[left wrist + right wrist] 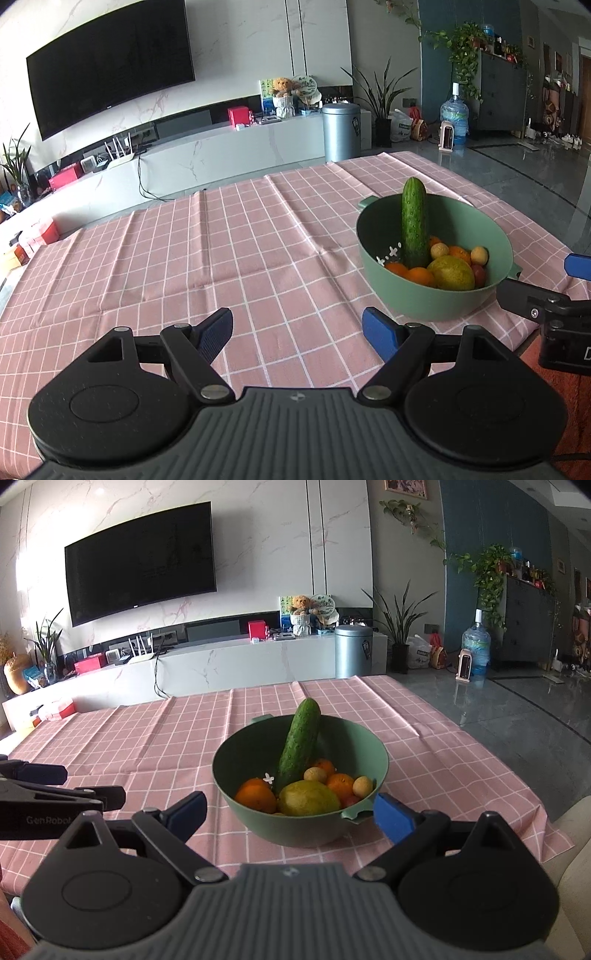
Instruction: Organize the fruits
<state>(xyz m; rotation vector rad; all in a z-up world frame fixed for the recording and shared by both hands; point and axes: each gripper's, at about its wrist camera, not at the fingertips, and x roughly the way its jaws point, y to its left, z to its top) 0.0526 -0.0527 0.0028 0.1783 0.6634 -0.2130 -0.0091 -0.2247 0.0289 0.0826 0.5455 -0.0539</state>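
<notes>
A green bowl (300,771) stands on the surface, which is covered by a pink checked cloth (155,746), and all the fruit in view lies inside the bowl. A cucumber (300,744) stands nearly upright in the bowl, its lower end buried among the fruit and its tip rising above the far rim. At the front of the bowl lies a large yellow-green citrus fruit (308,798), touching an orange (255,794) on its left. Behind the citrus lie more oranges (340,783) and two small pale yellow round fruits (362,786); something small and red shows beside them, too hidden to name.

The right claw (291,812) hovers just before the near wall of the bowl, its blue-padded fingers (391,818) spread wide and empty, one to each side of the bowl's near part. The left claw (297,336) hangs over bare cloth to the left of the bowl, also spread wide and holding nothing; its right finger is near the bowl's wall, apart from it.

Beyond the bowl, past the far edge of the surface, a dark television (140,561) hangs on a marble wall above a long white cabinet (221,664).
</notes>
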